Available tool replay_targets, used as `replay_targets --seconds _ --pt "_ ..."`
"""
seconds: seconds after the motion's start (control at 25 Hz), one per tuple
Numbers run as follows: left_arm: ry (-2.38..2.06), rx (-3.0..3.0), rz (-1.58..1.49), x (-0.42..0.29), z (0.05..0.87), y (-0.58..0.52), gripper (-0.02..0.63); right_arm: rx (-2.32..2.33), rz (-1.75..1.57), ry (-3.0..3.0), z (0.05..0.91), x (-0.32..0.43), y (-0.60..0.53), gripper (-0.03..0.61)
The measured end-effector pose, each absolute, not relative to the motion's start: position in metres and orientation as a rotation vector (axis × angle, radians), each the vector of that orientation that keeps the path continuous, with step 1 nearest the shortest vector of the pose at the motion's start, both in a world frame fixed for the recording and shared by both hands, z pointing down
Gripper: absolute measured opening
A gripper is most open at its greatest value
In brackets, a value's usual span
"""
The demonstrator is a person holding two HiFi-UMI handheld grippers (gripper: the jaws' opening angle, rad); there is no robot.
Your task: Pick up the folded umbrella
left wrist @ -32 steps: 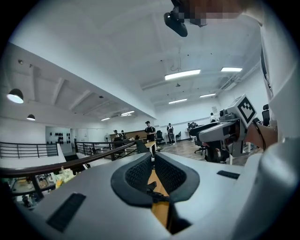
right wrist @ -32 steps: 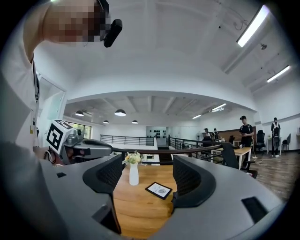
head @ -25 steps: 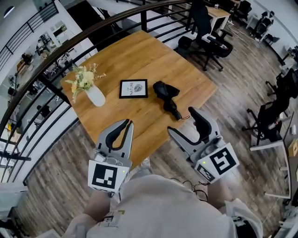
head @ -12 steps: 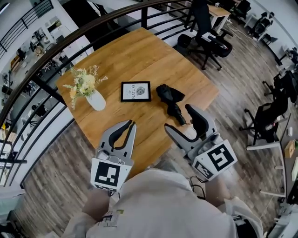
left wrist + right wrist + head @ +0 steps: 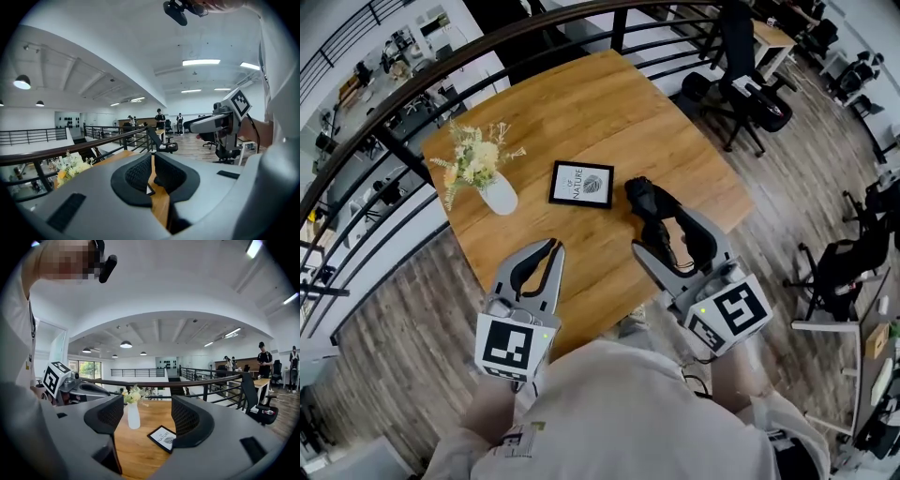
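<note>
- Overhead, my right claw [image 5: 661,234] is hanging spread wide over the near end of the umbrella [image 5: 649,199]. The umbrella is lying folded on the table [image 5: 581,112], just right of the picture frame [image 5: 582,184]. The jaws have just been narrowing slightly, with nothing pressing on the pads.
- Also from above, I am judging that closing here is going to catch only the thin handle end. The heavier bundle could then be sagging or slipping out as I lift.
- Meanwhile my left claw [image 5: 551,247] is sitting clenched on nothing over the near table edge, so it is offering no help if the umbrella starts rolling.
- Along the left claw, only a sliver of tabletop is showing between the closed pads, and nothing there is steadying the umbrella.
- Along the right claw [image 5: 147,416], the vase [image 5: 133,416] and the picture frame are showing in the gap. The umbrella is not showing at all, and is probably hiding behind the right-hand jaw.
- So I am risking a grab at empty air, or shoving the umbrella sideways with that jaw, or nudging the picture frame, unless I am swinging toward the umbrella first.
</note>
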State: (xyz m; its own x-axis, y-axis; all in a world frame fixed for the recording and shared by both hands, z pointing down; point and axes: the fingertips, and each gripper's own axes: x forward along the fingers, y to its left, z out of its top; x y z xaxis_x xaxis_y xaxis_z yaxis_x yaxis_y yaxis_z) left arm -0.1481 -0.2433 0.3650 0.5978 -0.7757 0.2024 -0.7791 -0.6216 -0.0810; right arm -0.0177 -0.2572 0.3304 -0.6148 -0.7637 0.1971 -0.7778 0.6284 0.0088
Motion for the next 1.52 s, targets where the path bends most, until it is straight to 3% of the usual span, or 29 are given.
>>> replay_targets --seconds 0.32,0.76,1.32,1.52 --pt "-1.442 2.683 0.423 -0.092 0.387 -0.281 0.035 1.177 0.169 -2.633 0.366 0.047 -0.319 0.334" --pt "-1.412 2.424 0.525 -0.031 0.462 -0.34 0.034 1.016 0.475 -2.477 0.517 0.121 -0.413 0.336" --pt "-1.297 2.199 0.702 -0.025 0.559 -0.33 0.035 1.033 0.904 -2.151 0.697 0.124 -0.43 0.35" --pt "-1.255 2.107 0.73 -0.032 0.59 -0.315 0.034 1.013 0.908 -2.042 0.732 0.121 -0.414 0.351"
